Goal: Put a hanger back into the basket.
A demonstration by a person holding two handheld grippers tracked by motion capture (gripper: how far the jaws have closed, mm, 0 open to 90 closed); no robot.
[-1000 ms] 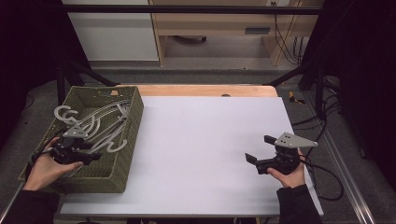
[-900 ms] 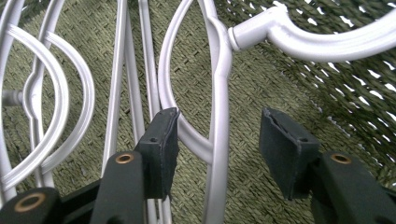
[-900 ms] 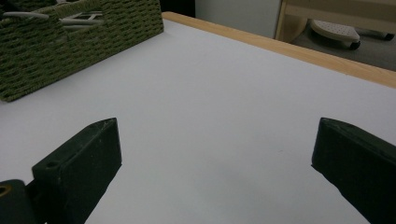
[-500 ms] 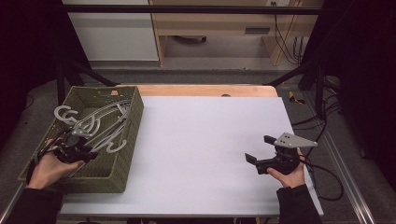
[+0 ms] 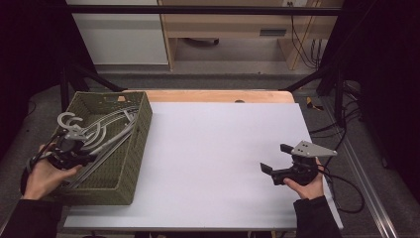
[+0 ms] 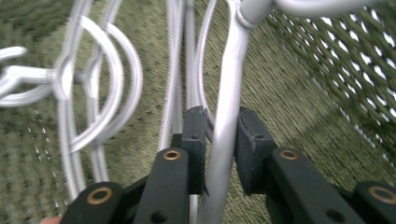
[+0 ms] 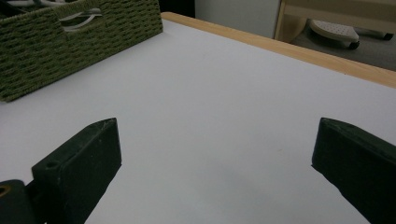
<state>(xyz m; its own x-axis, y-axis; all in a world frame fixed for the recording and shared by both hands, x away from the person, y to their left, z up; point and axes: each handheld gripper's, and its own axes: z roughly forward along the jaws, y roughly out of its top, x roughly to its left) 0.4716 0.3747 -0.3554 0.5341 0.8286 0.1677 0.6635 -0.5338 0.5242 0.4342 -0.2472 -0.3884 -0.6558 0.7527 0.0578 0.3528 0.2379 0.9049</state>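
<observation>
A green woven basket [image 5: 142, 130] stands on the left of the white table and holds several grey metal hangers [image 5: 101, 130]. My left gripper [image 5: 74, 148] reaches into the basket from its near left side. In the left gripper view the jaws have just been closing, and the left gripper [image 6: 221, 125] is now shut on the bar of one grey hanger [image 6: 229, 88], a pad on each side. Other hangers [image 6: 100, 88] lie beneath on the basket floor. My right gripper [image 5: 275, 158] hovers low over the table's right side. The right gripper [image 7: 215, 154] is open with nothing between the pads.
The white table top [image 5: 223, 139] spreads between the two hands, with a wooden strip [image 5: 218, 95] along its back edge. The basket's side wall [image 7: 70, 42] lies far ahead of the right gripper. Cables [image 5: 341, 183] trail off the table's right edge.
The left gripper's jaws have closed in on a hanger bar inside the basket, and that hand has shifted only slightly. The right hand has stayed still.
</observation>
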